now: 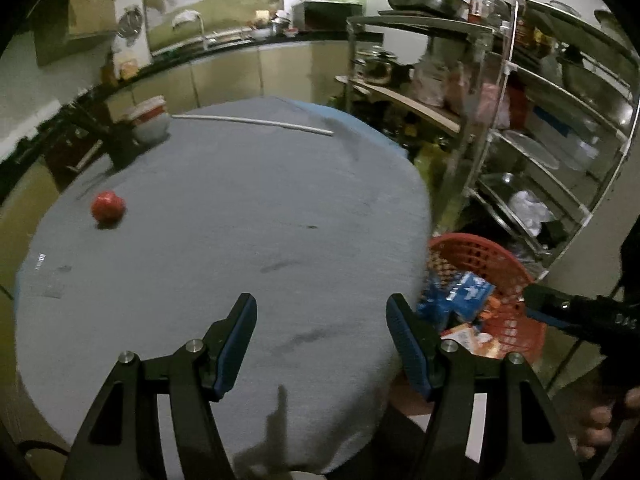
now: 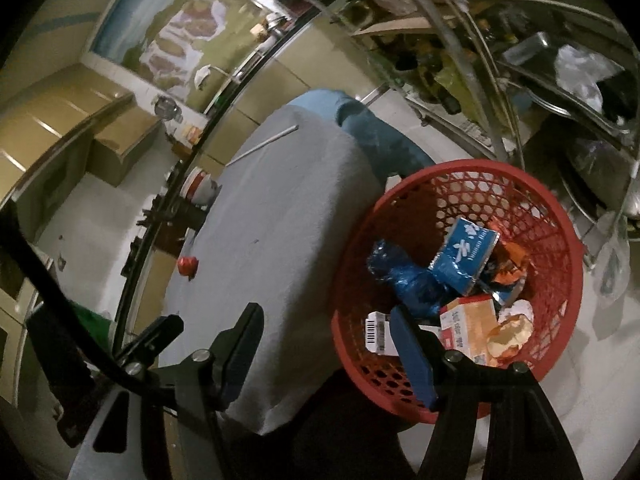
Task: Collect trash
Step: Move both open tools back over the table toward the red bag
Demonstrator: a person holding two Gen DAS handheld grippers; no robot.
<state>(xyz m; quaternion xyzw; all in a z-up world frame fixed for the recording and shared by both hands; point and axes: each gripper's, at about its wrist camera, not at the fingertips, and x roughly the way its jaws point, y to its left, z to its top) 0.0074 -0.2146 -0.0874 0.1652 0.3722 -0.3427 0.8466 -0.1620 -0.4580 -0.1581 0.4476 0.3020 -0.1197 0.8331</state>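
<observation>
A red crumpled piece of trash (image 1: 108, 206) lies on the grey table (image 1: 240, 220) at the far left; it also shows in the right wrist view (image 2: 187, 265). A red mesh basket (image 2: 556, 248) stands on the floor beside the table's right edge, holding blue wrappers (image 2: 464, 256), a small carton (image 2: 468, 320) and other trash; it also shows in the left wrist view (image 1: 520, 280). My left gripper (image 1: 322, 312) is open and empty over the table's near side. My right gripper (image 2: 326, 320) is open and empty above the gap between table and basket.
A long white stick (image 1: 252, 122) lies across the table's far side. A red-and-white container (image 1: 150, 120) stands at the far left edge. A metal shelf rack (image 1: 540, 120) full of pans and bags stands to the right. A kitchen counter (image 1: 224, 46) runs behind.
</observation>
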